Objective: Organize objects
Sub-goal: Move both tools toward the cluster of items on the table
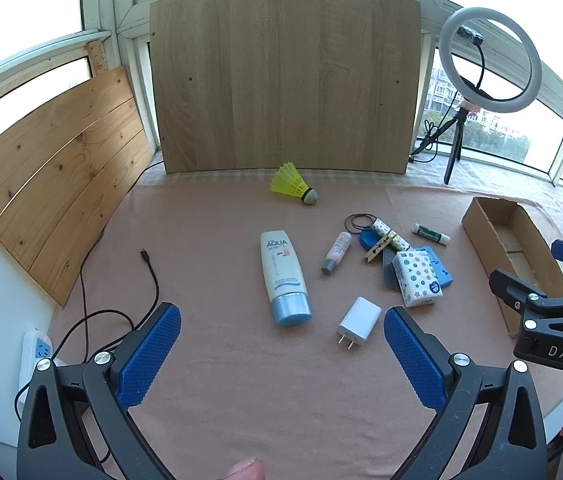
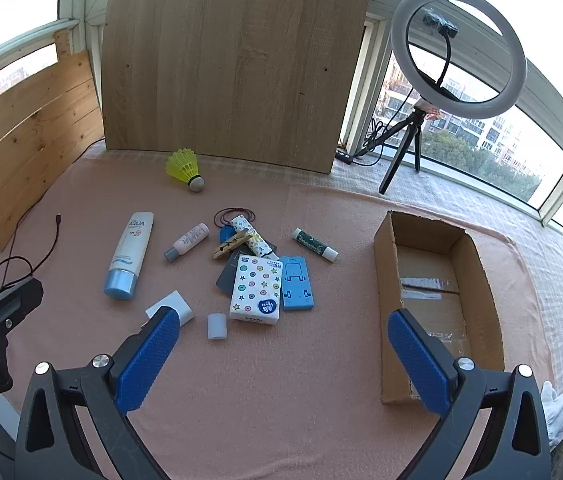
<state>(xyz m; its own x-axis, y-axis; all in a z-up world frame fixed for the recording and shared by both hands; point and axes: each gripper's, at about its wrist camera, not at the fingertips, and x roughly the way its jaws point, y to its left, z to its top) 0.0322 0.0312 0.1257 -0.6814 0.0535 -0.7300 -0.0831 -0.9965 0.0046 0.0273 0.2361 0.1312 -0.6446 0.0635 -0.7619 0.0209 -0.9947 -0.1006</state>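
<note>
Charger [image 1: 358,321] lay nearest left gripper [image 1: 281,354]; both grippers' jaws gaped empty. Best pinch its flat sides, then carry to box [image 2: 477,280] at desk's right edge.

Bright windows [image 2: 481,132] w/ wood panels [image 1: 281,80], ring light [image 2: 459,50], pink tablecloth [image 2: 281,380].

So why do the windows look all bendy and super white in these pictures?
Left wrist view: the fisheye lens curves the window frames, and daylight blows the panes out to white. Right wrist view: same bending at the edges and dark corners, though buildings show beyond the ring light; the cardboard box stays sharp.
</note>
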